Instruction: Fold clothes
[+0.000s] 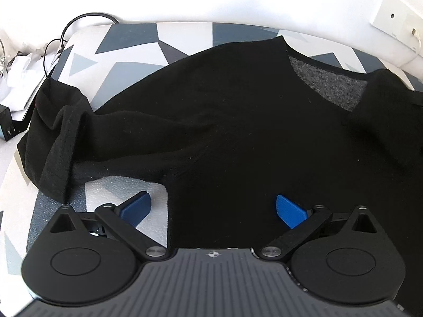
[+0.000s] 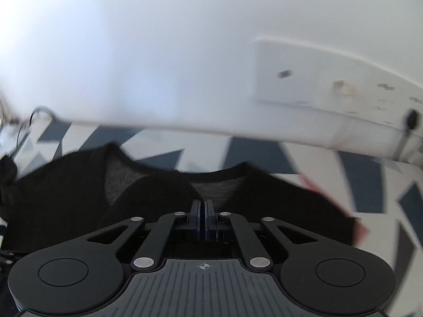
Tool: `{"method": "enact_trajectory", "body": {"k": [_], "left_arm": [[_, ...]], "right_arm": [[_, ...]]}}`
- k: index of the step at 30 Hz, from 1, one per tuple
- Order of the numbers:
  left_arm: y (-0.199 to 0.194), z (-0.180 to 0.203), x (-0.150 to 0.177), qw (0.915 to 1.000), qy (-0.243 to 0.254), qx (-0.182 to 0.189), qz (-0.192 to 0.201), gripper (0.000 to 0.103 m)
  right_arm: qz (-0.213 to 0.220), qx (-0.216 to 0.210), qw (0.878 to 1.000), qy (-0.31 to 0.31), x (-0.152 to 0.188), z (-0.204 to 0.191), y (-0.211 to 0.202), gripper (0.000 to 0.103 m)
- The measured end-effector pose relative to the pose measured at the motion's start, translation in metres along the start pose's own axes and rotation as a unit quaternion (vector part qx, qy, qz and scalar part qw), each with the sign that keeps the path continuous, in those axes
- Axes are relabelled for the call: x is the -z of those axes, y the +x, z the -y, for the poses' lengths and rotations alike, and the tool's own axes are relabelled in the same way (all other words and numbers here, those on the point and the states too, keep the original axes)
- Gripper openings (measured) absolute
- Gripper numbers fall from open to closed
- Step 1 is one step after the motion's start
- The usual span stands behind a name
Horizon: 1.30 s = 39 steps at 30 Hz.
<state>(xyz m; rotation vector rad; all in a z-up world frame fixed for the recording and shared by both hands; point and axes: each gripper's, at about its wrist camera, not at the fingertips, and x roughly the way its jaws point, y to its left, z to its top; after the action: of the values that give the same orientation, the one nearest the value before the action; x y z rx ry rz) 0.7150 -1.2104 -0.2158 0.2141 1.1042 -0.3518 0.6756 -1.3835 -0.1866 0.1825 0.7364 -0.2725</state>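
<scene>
A black garment (image 1: 238,111) lies spread on a table covered in a white, blue and grey triangle pattern (image 1: 132,37). Its neckline shows a grey inner side (image 1: 325,84), and one sleeve (image 1: 58,142) lies crumpled at the left. My left gripper (image 1: 212,210) hovers open over the garment's near left edge, with its left pad (image 1: 137,208) above bare cloth cover and its right pad (image 1: 288,211) above black fabric. My right gripper (image 2: 202,206) is shut at the neckline (image 2: 224,185), where a fold of the black garment (image 2: 153,192) humps up against its fingertips.
Black cables (image 1: 79,23) and white clutter (image 1: 23,74) sit past the table's left end, beside a small black charger (image 1: 8,129). A white wall plate with sockets (image 1: 396,29) (image 2: 317,79) is mounted behind the table on the right. A reddish patch (image 2: 362,229) shows by the garment's right edge.
</scene>
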Motion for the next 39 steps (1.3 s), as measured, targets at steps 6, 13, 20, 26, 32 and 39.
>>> {"method": "enact_trajectory", "body": {"k": [6, 13, 20, 26, 32, 39], "left_arm": [[0.001, 0.003, -0.004, 1.0, 0.003, -0.001, -0.005, 0.103], [0.003, 0.006, -0.005, 0.9999, -0.008, -0.005, 0.002, 0.103], [0.003, 0.007, -0.005, 0.9999, -0.009, -0.006, 0.008, 0.103], [0.002, 0.007, -0.005, 0.9999, -0.006, -0.004, 0.011, 0.103], [0.002, 0.008, -0.002, 0.9998, -0.003, -0.003, 0.02, 0.103], [0.002, 0.009, -0.001, 0.9997, -0.006, -0.004, 0.025, 0.103]], "right_arm": [[0.053, 0.171, 0.982, 0.06, 0.011, 0.092, -0.077, 0.0], [0.086, 0.314, 0.926, 0.19, 0.038, 0.177, -0.145, 0.0], [0.055, 0.162, 0.971, 0.164, 0.044, 0.137, -0.109, 0.053], [0.0, 0.105, 0.987, 0.119, 0.03, 0.098, -0.034, 0.068], [-0.038, 0.104, 0.99, 0.093, 0.027, 0.086, -0.006, 0.013], [-0.016, 0.183, 0.976, 0.114, 0.029, 0.121, -0.028, 0.002]]}}
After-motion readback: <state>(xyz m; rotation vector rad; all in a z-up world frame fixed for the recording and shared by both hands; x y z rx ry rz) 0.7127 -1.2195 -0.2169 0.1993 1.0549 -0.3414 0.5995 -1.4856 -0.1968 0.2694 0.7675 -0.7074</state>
